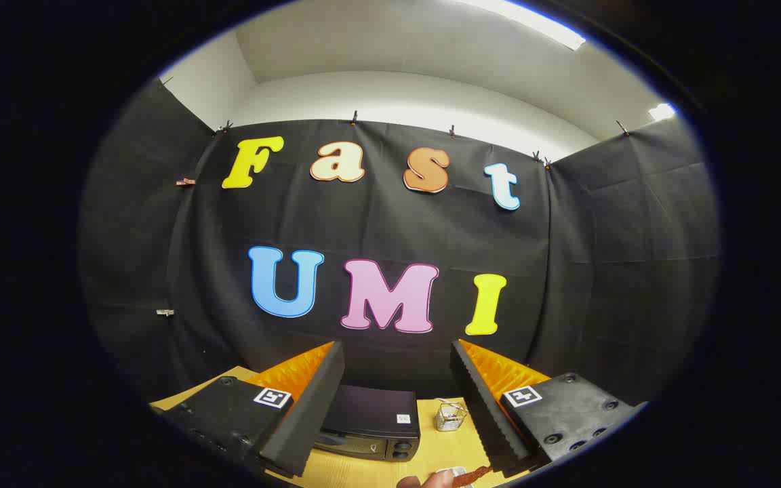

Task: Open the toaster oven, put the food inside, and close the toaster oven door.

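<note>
Gripper view looks slightly downward over a light wooden table (431,451), with the black cloth wall (390,224) standing behind it. The gripper (397,407) is held above the table with its two fingers spread wide apart, released, and nothing is between them pressing on either one. The toaster oven (371,423), a dark box with a flat top, stands on the table below and ahead of the fingers, in the gap between them but nearer to the left finger, whose tip partly covers its left side. Its front face shows two round knobs at the right; I cannot tell surely if the door is closed, though it seems flat against the body. Just to the right of the oven, near the right finger, a small wire basket (450,415) sits on the table. Closer to the camera, below the right finger, a reddish-brown piece of food (473,475) lies by a white object, and a person's fingertip (431,480) is touching beside it.
</note>
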{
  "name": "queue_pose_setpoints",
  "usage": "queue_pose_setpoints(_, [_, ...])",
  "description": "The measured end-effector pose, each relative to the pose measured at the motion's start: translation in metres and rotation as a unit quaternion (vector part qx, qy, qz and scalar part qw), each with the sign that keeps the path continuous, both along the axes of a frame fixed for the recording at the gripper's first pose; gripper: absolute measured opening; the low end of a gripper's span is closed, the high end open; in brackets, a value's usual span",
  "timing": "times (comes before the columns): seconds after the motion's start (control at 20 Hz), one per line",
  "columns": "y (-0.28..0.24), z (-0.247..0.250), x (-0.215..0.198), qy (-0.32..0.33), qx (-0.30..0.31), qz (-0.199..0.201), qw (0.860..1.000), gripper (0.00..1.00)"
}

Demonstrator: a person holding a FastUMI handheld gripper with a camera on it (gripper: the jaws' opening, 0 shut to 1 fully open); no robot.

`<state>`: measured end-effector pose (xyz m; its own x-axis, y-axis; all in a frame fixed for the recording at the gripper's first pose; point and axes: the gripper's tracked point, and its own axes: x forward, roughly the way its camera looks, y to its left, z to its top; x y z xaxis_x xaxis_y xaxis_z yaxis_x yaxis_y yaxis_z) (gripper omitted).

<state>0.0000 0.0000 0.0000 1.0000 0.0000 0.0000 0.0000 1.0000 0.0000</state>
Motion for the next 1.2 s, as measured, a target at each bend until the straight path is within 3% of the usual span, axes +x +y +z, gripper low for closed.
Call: queue_pose_setpoints(1.2, [0.032,-0.037,0.017,0.031,0.03,0.025,0.999,0.97])
